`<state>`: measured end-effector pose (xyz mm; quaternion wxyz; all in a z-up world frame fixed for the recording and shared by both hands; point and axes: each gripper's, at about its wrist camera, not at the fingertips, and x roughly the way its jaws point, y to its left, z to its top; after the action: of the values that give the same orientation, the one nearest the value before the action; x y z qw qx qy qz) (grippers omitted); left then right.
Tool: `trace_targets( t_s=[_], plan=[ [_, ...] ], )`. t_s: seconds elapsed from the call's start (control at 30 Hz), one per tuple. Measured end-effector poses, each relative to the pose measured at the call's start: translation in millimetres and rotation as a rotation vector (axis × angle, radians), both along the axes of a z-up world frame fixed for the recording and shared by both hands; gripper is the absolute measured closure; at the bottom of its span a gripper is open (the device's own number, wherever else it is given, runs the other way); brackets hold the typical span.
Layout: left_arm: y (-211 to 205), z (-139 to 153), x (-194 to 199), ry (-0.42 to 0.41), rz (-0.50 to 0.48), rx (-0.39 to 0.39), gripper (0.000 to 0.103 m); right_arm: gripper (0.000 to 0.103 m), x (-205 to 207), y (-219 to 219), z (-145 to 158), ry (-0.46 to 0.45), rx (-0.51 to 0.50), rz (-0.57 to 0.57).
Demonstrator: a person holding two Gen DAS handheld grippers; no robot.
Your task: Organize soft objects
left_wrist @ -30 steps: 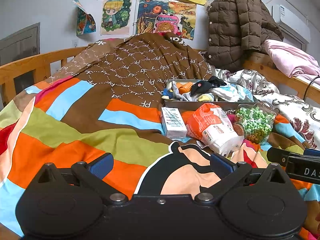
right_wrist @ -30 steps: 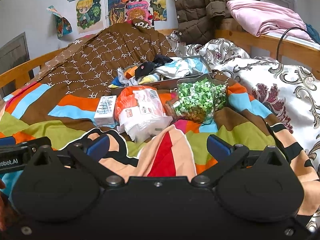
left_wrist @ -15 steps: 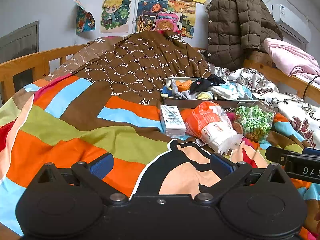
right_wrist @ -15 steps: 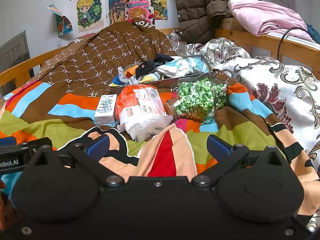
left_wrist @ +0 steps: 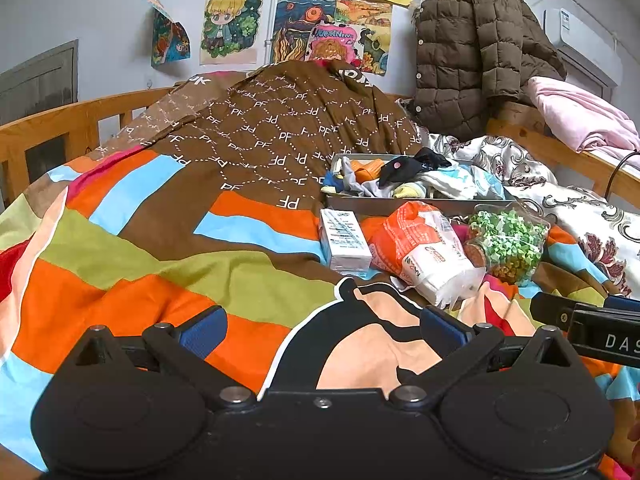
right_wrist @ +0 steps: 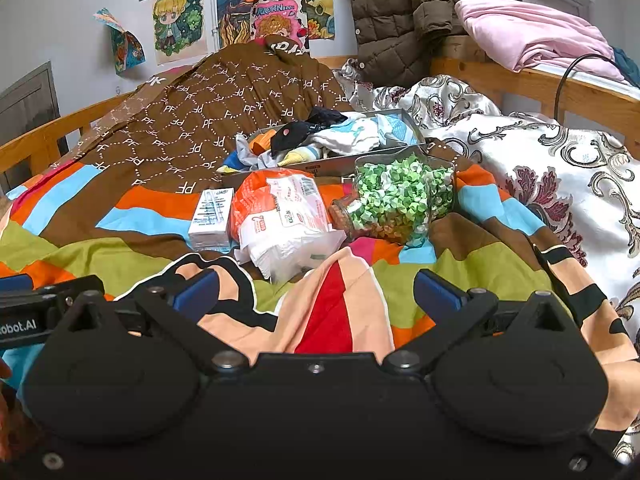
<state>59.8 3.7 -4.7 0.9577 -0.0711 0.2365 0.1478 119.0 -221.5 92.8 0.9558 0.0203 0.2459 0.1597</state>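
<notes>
Low over the bed, the left gripper fills the bottom of the left wrist view with its jaws spread wide and nothing between them; only the colourful patchwork quilt shows in the gap. The right gripper sits the same way at the bottom of the right wrist view, fingers wide apart and holding nothing, above a red and peach patch of the quilt. Each tool pokes into the other's frame: the right one at the right edge of the left wrist view, the left one at the left edge of the right wrist view.

Right of centre in the left wrist view, a shallow grey tray rests on the quilt, heaped with small soft garments in black, white, orange, yellow and pale blue. Just below the tray in the frame lie three things side by side: a small white carton, an orange-and-white plastic pack touching it, and to the right a clear jar on its side, full of green and white folded paper pieces. In the right wrist view the same row sits at mid-frame, under the tray's front wall.

Toward the upper middle, a brown blanket printed with "PF" rises in a mound. A brown puffer jacket hangs at the upper right, with a pink cloth on a wooden rail beside it. Cartoon posters cover the wall along the top.
</notes>
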Motion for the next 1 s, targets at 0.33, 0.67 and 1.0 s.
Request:
trace_targets(
  t_s=[0.33, 0.67, 1.0],
  plan=[
    [-0.1, -0.4, -0.4, 0.0, 0.001, -0.001, 0.001, 0.001, 0.0, 0.5, 0.1, 0.001, 0.0, 0.0],
    [0.6, -0.3, -0.4, 0.0, 0.0, -0.002, 0.001, 0.001, -0.5, 0.6, -0.3, 0.001, -0.001, 0.0],
    [-0.4, -2.6, -0.6, 0.006, 0.003, -0.007, 0.001, 0.001, -0.3, 0.6, -0.2, 0.001, -0.001, 0.0]
  ],
)
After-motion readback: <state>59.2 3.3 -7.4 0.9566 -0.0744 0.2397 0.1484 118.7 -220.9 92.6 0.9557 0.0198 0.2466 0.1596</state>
